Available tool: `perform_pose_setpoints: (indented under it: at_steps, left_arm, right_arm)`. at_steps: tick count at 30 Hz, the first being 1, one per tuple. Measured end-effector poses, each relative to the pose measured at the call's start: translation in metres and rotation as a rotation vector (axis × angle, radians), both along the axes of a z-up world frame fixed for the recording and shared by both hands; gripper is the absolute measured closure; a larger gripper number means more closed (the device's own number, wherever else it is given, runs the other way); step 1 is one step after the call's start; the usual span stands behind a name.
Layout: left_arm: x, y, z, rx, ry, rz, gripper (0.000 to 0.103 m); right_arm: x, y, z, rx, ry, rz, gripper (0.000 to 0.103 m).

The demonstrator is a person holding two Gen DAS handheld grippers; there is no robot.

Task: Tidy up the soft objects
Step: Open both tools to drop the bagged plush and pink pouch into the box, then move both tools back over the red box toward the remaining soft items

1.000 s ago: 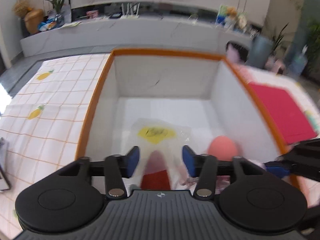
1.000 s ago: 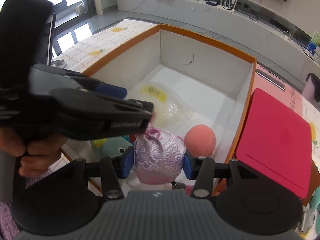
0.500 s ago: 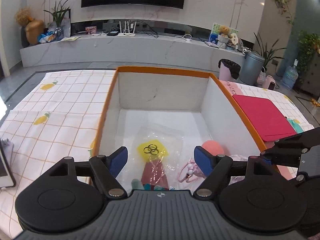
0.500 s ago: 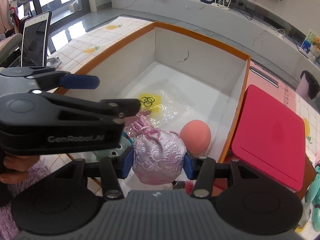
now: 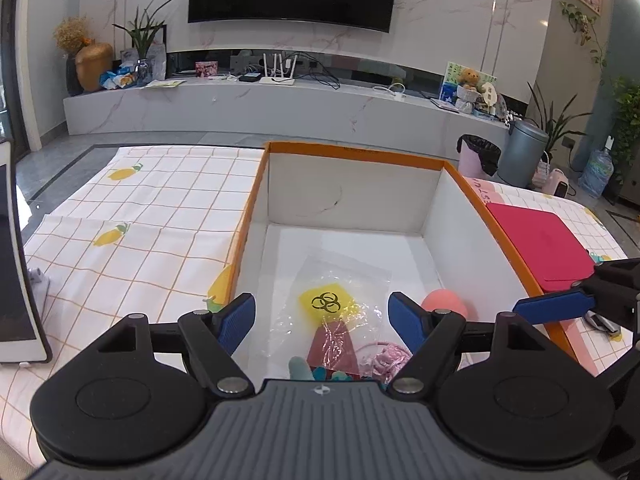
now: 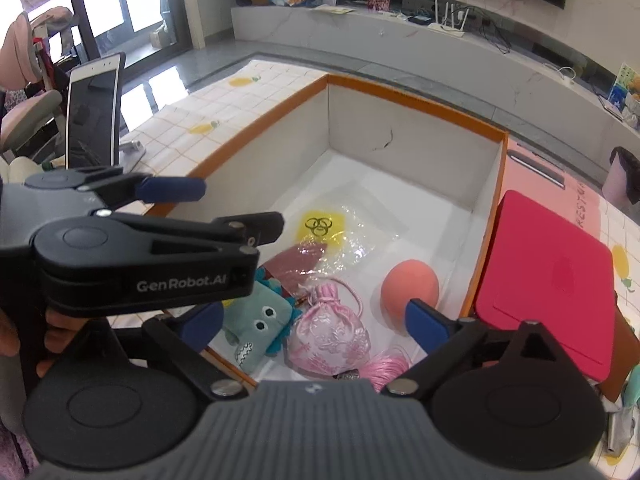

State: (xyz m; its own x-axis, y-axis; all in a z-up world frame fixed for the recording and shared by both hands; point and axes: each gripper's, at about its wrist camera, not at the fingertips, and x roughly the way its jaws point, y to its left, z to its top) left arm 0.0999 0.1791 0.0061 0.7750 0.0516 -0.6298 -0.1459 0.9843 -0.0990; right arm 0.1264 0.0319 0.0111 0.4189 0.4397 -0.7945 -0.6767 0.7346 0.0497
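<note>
- The box [image 6: 486, 184], white inside with an orange rim, is the landmark; every soft thing in view lies on its floor at the near end.
- The pink pouch [image 6: 328, 334] sits there, just released: the right gripper [image 6: 314, 322] has just been opening, and its jaws now stand wide apart on either side of the pouch without pressing it.
- The left gripper [image 5: 322, 314] is also spread wide with nothing between its jaws, hovering above the box's near end.
- Beside the pouch, toward the box's left wall, lies a teal plush toy [image 6: 256, 326]; toward the right wall, a peach ball [image 6: 408, 284]; farther in, a clear plastic bag [image 6: 340, 236] with a yellow label.
- The pouch looks light and squashy, with slick brocade cloth. I would pinch it across the full belly or at the gathered neck under the cord, gently.
- The bag is probably limp and slippery; take a crumpled fold, not the flat face.
- The ball may roll away if nudged.
</note>
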Motion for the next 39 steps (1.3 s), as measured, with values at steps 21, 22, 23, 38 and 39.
perform_pose_setpoints:
  at_steps: [21, 22, 23, 38, 39]
  left_arm:
    - [-0.031, -0.015, 0.017, 0.009, -0.057, 0.073, 0.014]
    - [-0.032, -0.019, 0.019, 0.013, -0.062, 0.070, 0.014]
    - [-0.032, -0.022, 0.022, 0.019, -0.066, 0.064, 0.014]
    - [-0.003, -0.119, 0.048, 0.024, -0.077, -0.115, 0.014]
    - [0.000, -0.127, 0.049, 0.022, -0.080, -0.128, 0.014]
  right_arm:
    - [-0.011, -0.036, 0.022, -0.026, -0.039, -0.121, 0.007]
    - [-0.012, -0.042, 0.025, -0.025, -0.043, -0.133, 0.007]
    - [-0.012, -0.047, 0.027, -0.019, -0.048, -0.148, 0.007]
    - [0.000, -0.190, 0.079, 0.078, -0.105, -0.417, 0.006]
    - [0.001, -0.202, 0.081, 0.073, -0.112, -0.439, 0.006]
